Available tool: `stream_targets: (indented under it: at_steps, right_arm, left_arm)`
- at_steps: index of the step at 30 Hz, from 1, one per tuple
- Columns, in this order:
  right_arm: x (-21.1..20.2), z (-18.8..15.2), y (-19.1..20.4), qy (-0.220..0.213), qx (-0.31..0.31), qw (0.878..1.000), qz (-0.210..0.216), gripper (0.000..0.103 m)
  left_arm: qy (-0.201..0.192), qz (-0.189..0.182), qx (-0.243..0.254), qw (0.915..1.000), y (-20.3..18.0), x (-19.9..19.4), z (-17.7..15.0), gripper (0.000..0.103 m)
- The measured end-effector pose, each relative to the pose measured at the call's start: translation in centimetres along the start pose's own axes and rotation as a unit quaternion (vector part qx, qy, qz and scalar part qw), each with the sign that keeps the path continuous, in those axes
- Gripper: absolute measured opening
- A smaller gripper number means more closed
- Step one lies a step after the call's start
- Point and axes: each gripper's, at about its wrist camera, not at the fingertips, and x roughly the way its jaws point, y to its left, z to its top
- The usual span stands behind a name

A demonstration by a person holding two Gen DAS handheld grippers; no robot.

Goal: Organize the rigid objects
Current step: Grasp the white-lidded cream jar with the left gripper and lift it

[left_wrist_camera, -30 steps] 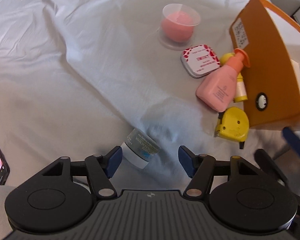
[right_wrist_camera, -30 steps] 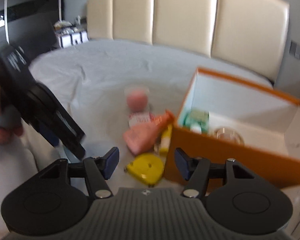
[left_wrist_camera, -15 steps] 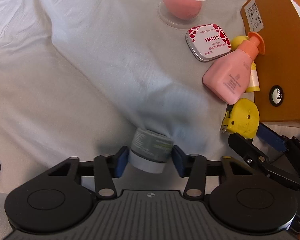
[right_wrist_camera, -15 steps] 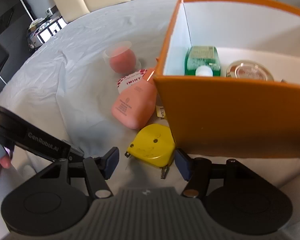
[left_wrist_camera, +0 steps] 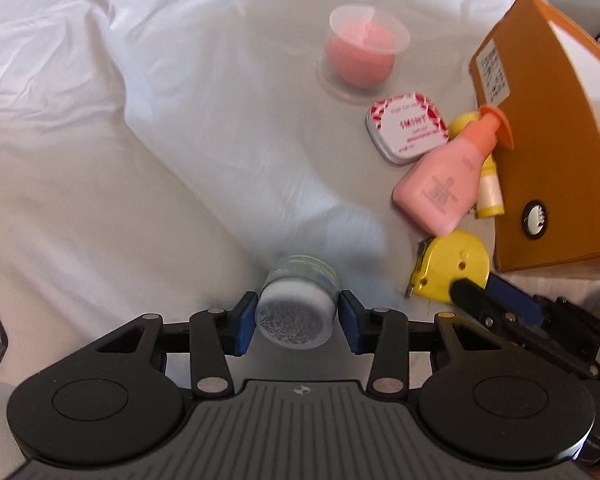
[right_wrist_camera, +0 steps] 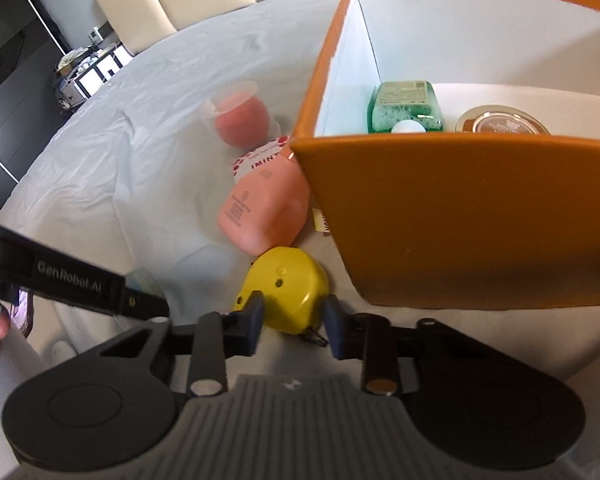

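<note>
Blue pads are pinching the small jar on both sides of its round body, so your left gripper is carrying it with the pale base facing the camera; whether it is sitting on the bed sheet or hanging just above it cannot be told. It is looking like a stiff, smooth-walled thing, probably light but slippery, so you are wise to be gripping across the widest part of the body. Your right gripper is closing around the yellow tape measure, its jaws sitting on either flank of the hard plastic case; contact is looking likely, though a firm squeeze cannot be confirmed. That case is rigid and probably dense for its size, so you are best holding it across the flat flanks, away from the metal tip near the bottom. Beyond it the pink pump bottle is lying on its side against the orange box, with the mint tin and the pink ball in a clear cup farther out. Inside the box a green bottle and a round lidded jar are already lying.
</note>
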Motion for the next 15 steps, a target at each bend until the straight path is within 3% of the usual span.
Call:
stream_targets:
  at_steps: [2, 4, 5, 6, 11, 14, 15]
  right_arm:
    - [-0.3, -0.2, -0.1, -0.003, 0.0, 1.0, 0.001, 0.024]
    - [-0.9, -0.5, -0.3, -0.007, -0.002, 1.0, -0.001, 0.014]
    - [-1.4, -0.7, -0.4, -0.011, -0.005, 1.0, -0.004, 0.002]
    - [-1.8, -0.8, -0.4, -0.015, -0.01, 1.0, -0.005, 0.0]
    - [-3.2, -1.9, 0.1, -0.032, -0.049, 0.998, -0.01, 0.0]
    - [-3.5, -1.7, -0.3, -0.032, -0.043, 0.999, -0.009, 0.0]
    - [-3.5, -1.6, -0.5, -0.031, -0.034, 0.999, -0.006, 0.004]
  left_arm:
    - [-0.017, -0.003, 0.0, 0.9998, 0.0, -0.7, -0.4, 0.047]
    - [-0.028, -0.009, 0.005, 0.9995, -0.2, -1.3, -0.9, 0.047]
    - [-0.039, -0.017, 0.01, 0.999, -0.3, -1.8, -1.2, 0.047]
    - [-0.052, -0.028, 0.015, 0.9982, 0.0, -2.5, -1.4, 0.047]
    - [-0.089, -0.054, 0.013, 0.9945, -0.4, -3.7, -2.0, 0.047]
    - [-0.094, -0.067, 0.004, 0.9933, -0.2, -3.9, -2.0, 0.047]
    - [-0.095, -0.072, 0.003, 0.9929, -0.1, -3.9, -2.2, 0.047]
